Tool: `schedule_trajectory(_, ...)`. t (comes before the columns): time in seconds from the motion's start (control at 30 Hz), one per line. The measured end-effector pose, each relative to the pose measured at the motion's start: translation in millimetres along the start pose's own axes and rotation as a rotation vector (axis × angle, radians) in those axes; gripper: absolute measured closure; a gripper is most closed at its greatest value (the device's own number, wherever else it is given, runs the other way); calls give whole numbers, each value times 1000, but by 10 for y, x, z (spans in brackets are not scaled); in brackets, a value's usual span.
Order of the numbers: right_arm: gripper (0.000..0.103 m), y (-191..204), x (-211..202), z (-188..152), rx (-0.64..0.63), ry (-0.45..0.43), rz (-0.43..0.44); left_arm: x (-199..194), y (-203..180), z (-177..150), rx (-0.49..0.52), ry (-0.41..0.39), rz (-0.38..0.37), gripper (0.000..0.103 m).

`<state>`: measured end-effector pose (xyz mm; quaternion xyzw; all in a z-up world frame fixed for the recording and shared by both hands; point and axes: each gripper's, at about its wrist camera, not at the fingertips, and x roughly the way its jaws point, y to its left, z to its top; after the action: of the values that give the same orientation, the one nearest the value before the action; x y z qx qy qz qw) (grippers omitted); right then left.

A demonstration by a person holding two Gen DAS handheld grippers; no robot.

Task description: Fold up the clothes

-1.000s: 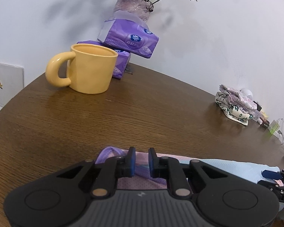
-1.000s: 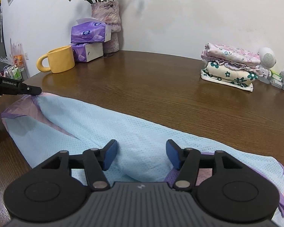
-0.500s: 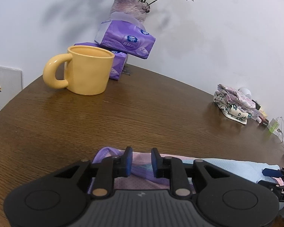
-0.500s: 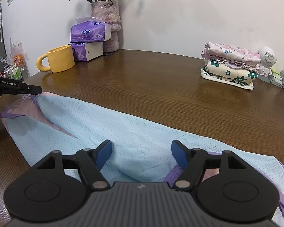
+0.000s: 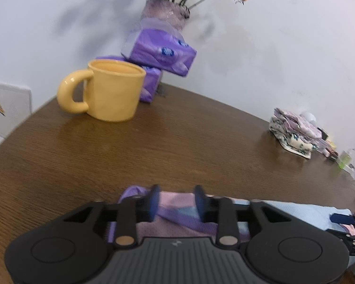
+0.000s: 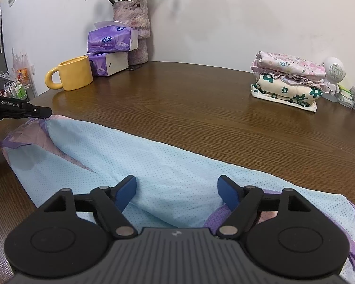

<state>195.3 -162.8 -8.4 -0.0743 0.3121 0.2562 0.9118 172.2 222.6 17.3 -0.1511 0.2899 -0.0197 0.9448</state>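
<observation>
A light blue mesh garment (image 6: 153, 156) with pink panels and purple trim lies folded lengthwise along the near edge of the round wooden table (image 6: 201, 108). My right gripper (image 6: 176, 189) is open just above its right part, holding nothing. My left gripper (image 5: 176, 201) is open over the garment's left end (image 5: 175, 210), where pink fabric and purple trim show between the fingers. It also shows in the right wrist view (image 6: 35, 112), at the garment's left corner.
A yellow mug (image 6: 71, 75), two purple tissue packs (image 6: 111, 39) and a vase of flowers (image 6: 135, 23) stand at the back left. A stack of folded floral clothes (image 6: 288, 80) and a small white speaker (image 6: 333, 68) sit at the back right.
My left gripper has opened from nearly shut, letting go of the garment's end. My right gripper has opened wider. The garment has not moved.
</observation>
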Motion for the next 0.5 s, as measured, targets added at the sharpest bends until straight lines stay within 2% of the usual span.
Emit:
schedule_trajectory(0.1,26,-58,-30,-3,35,-17,6,-115,-125,-1,43,-57,13,68)
schedule_trajectory(0.2,27,-106,-88,21,58,-44,-15,-173,-297,-32,81,-69,9,70)
schedule_trajectory(0.23,30,-132,-113,35,78,-56,-23,-171,-353,-50,93,-61,1,70)
schedule_trajectory(0.27,39,-161,-133,46,100,-63,-26,-168,-408,-68,104,-54,-6,70)
schedule_trajectory(0.33,52,-202,-136,51,123,-61,-26,-121,-498,-112,132,-22,-3,72)
schedule_trajectory(0.37,59,-214,-122,48,130,-52,-29,-97,-543,-133,145,-6,-1,77)
schedule_trajectory(0.43,67,-228,-74,31,137,-30,-30,-54,-562,-167,154,26,7,80)
schedule_trajectory(0.5,71,-224,-44,13,132,-18,-39,-20,-544,-182,144,49,23,81)
